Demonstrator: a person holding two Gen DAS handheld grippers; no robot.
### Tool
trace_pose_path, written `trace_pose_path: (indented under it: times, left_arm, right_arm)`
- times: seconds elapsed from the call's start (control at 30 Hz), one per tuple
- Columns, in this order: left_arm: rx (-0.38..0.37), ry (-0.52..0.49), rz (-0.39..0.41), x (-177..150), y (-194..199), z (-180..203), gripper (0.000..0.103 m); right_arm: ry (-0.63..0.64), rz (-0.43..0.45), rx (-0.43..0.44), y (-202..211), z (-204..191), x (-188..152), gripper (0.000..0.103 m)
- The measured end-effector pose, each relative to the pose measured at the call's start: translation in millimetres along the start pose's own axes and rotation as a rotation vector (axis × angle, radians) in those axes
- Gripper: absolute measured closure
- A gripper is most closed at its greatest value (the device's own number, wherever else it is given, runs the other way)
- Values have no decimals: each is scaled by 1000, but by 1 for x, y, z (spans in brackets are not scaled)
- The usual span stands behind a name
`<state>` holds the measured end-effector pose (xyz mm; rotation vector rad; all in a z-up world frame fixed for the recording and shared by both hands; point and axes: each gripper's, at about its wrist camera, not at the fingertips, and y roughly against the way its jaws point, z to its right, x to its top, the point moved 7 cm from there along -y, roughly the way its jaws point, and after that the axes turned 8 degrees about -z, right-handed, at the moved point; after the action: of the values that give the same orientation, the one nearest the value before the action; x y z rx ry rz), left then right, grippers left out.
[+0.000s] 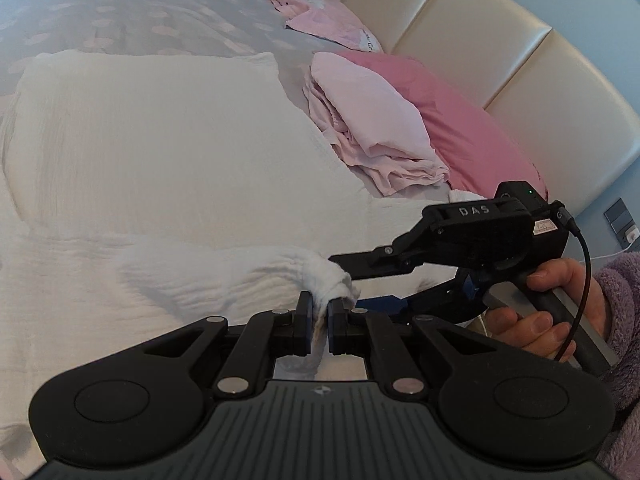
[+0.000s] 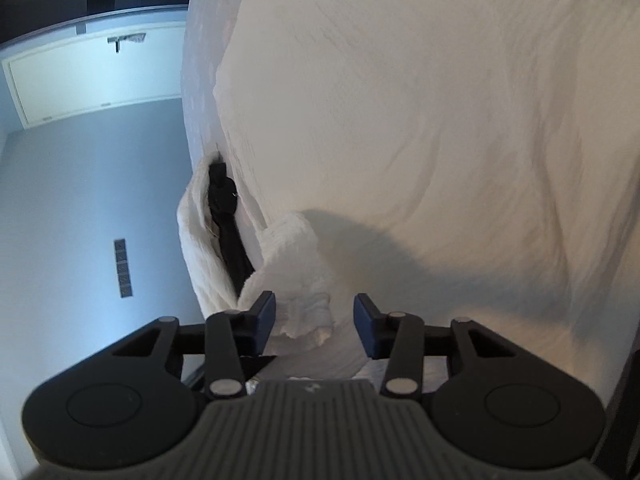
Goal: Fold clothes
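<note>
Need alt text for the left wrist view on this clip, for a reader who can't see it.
The left gripper is shut on a bunched corner of a white cloth spread over a bed, while the right gripper, held in a hand, reaches in beside it. Behind lie folded pale pink laundry and a pink pillow.

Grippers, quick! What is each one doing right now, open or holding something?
Left gripper: shut on the white cloth.
Right gripper: open, bunched cloth between its fingers, not pinched.
</note>
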<state>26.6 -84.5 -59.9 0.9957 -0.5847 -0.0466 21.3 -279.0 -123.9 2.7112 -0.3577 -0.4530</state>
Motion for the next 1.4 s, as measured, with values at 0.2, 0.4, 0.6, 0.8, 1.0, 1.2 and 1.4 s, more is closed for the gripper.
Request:
trace_pose_path:
  times: [0.2, 0.4, 0.6, 0.8, 1.0, 1.2, 1.4]
  left_arm:
    - [50, -78, -41, -9, -11, 7, 98]
    - [19, -124, -128, -11, -6, 6, 82]
    - [179, -116, -105, 16, 46, -46, 73]
    - [338, 76, -108, 57, 64, -144, 73]
    - [318, 292, -169, 80, 31, -216, 73]
    - [337, 323, -259, 76, 2, -240, 73]
    - [331, 318, -285, 70, -3, -249, 99]
  right_arm:
    - [88, 63, -9, 12, -18, 4, 92]
    - [262, 106, -131, 20, -42, 13, 96]
    - [544, 102, -381, 16, -80, 18, 96]
    - [699, 72, -497, 3, -112, 20, 96]
    - [794, 29, -578, -8, -130, 23, 96]
    - [798, 2, -611, -15, -135, 32, 96]
    - [819, -22, -654, -21, -148, 42, 96]
